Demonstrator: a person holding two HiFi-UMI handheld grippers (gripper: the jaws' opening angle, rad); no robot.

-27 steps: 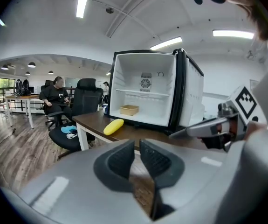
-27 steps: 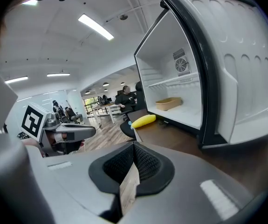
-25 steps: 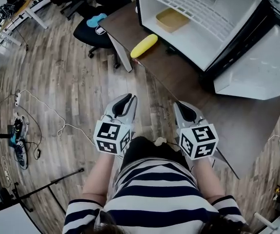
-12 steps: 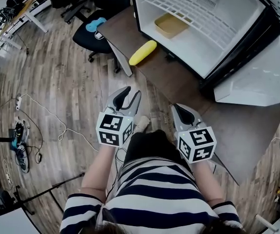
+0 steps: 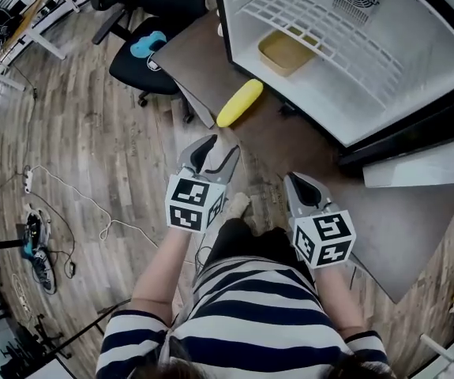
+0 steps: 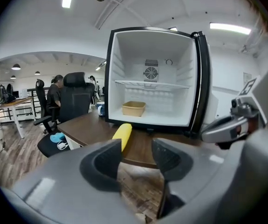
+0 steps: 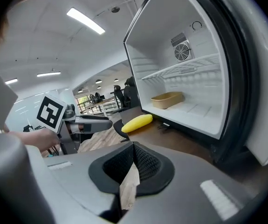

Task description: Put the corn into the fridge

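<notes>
My left gripper (image 6: 136, 157) spread empty, right gripper (image 7: 134, 164) pressed together, plain only in its own view, corn (image 5: 240, 103) near desk (image 5: 305, 150) edge.

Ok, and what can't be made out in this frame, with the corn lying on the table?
- Corn: in the left gripper view, its near end is hidden behind one jaw of the open left gripper.
- Fridge door: in the head view, cut off by the right edge, so its inner side is unseen.
- Blue thing on the chair: in the head view, too small to identify.
</notes>
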